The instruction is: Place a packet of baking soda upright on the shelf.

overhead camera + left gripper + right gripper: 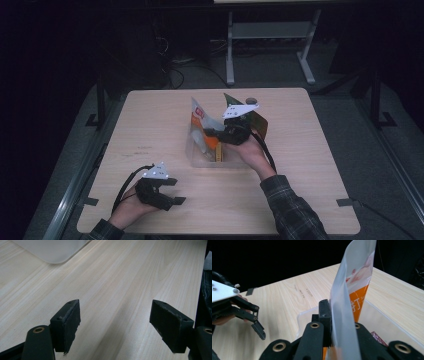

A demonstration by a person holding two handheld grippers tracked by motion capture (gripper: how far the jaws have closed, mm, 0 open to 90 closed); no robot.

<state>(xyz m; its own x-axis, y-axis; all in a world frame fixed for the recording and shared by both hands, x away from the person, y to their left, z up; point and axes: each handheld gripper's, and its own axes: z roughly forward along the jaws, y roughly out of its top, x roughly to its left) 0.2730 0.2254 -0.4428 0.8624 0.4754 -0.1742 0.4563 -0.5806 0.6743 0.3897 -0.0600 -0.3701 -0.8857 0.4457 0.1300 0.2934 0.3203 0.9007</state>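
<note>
Pouch (348,302), white and orange, stands upright at frame centre, clamped edge-on in my right claw (332,322) above the clear tray (384,320). I'd keep the squeeze firm and move slowly, since the film looks slippery. My left claw (115,322) rests with jaws apart over bare tabletop (125,277), lower left in the high view.

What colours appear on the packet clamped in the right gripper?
The packet is white and orange, best seen in the right gripper view.
</note>
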